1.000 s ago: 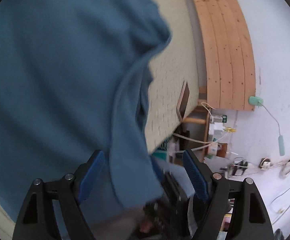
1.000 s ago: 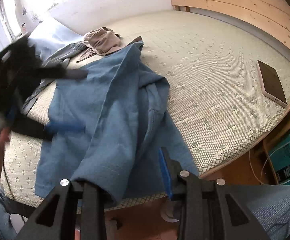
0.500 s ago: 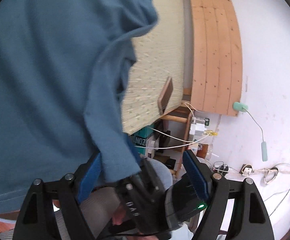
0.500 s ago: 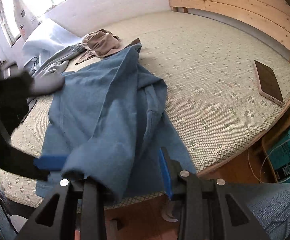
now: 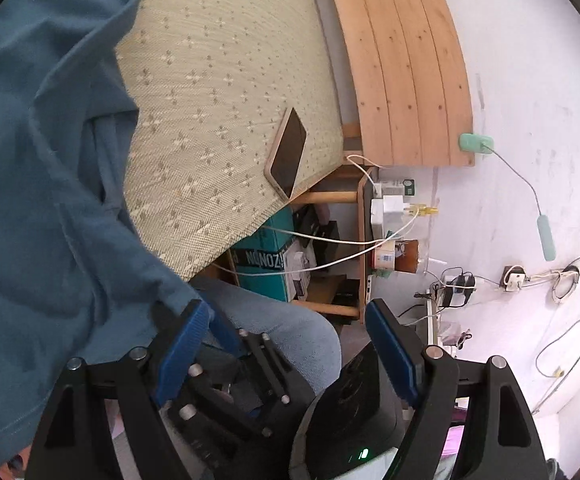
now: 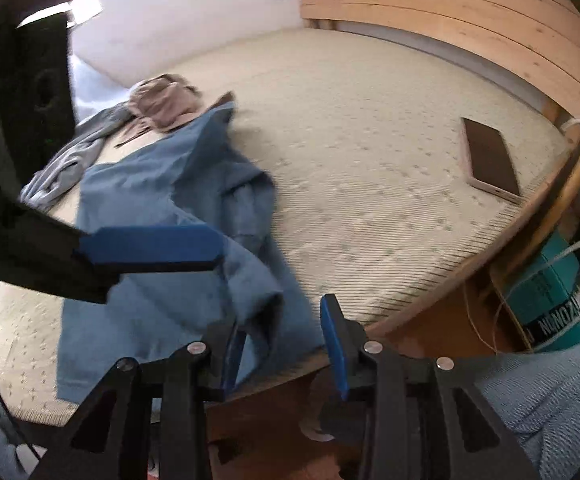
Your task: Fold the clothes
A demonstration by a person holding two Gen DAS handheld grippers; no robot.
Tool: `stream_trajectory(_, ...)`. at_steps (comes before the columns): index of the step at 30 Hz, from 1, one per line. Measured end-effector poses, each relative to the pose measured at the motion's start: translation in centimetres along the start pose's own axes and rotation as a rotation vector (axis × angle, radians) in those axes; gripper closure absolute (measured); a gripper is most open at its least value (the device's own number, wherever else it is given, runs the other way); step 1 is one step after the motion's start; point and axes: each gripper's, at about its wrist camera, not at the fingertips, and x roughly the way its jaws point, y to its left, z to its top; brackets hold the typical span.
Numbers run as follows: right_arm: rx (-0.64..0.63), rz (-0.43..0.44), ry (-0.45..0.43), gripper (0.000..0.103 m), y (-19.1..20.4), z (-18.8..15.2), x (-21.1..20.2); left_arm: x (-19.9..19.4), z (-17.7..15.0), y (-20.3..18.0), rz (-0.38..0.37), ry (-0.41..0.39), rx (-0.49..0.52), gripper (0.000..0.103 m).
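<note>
1. Left wrist view: your left gripper (image 5: 286,344) gapes empty beside the blue shirt (image 5: 50,200), which droops over the bed (image 5: 218,80) edge; a careless tug could slide it floorward.
2. Right wrist view: your right gripper (image 6: 284,350) stands spread, shirt hem just at its left pad, nothing pinched; closing now may catch several rumpled layers. Mind the phone (image 6: 489,160).

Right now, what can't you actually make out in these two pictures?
- Blue shirt: its near hem is hidden behind the right gripper in the right view.
- Grey garment: smeared by motion blur there.
- Box under the bed: lettering cut off by the mattress, left view.
</note>
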Motion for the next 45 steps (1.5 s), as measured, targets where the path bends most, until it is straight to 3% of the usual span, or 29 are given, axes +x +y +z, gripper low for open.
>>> stream_trajectory(3,0.050,-0.037,-0.001,0.064,-1.3,0.3,-0.1,-2.1,0.5,0.9,0.017,-0.060,-0.008,0.020)
stream_trajectory(8,0.124,-0.060,-0.009,0.064,-3.1,0.8,-0.6,-7.7,1.1,3.7,0.141,-0.203,-0.019,0.020)
stream_trajectory(12,0.099,0.062,0.003,0.064,-3.0,2.0,-0.5,-12.7,1.4,6.1,0.268,-0.330,-0.009,0.020)
stream_trajectory(16,-0.031,0.218,0.034,0.063,-1.0,4.9,0.8,-16.9,2.2,8.1,0.377,-0.443,0.005,0.020)
stream_trajectory(22,-0.246,0.349,0.111,0.063,2.7,10.6,3.9,-20.6,4.4,9.7,0.469,-0.527,0.072,0.020)
stream_trajectory(26,-0.296,0.371,0.118,0.063,4.7,15.1,5.9,-21.5,6.5,10.1,0.562,-0.540,0.145,0.020)
stream_trajectory(29,-0.263,0.418,0.123,0.062,5.5,18.2,7.9,-21.5,8.1,10.6,0.631,-0.531,0.172,0.020)
stream_trajectory(35,-0.160,0.437,0.169,0.060,5.5,22.7,13.4,-21.3,10.0,12.8,0.675,-0.534,0.151,0.026)
stream_trajectory(37,-0.155,0.437,0.190,0.059,5.7,23.5,15.0,-20.9,10.6,13.3,0.692,-0.508,0.162,0.035)
stream_trajectory(39,-0.171,0.435,0.215,0.060,6.2,24.2,16.6,-20.9,11.0,13.8,0.694,-0.500,0.151,0.055)
stream_trajectory(45,-0.206,0.443,0.291,0.060,7.5,24.6,20.8,-21.4,11.9,14.7,0.658,-0.504,0.132,0.072)
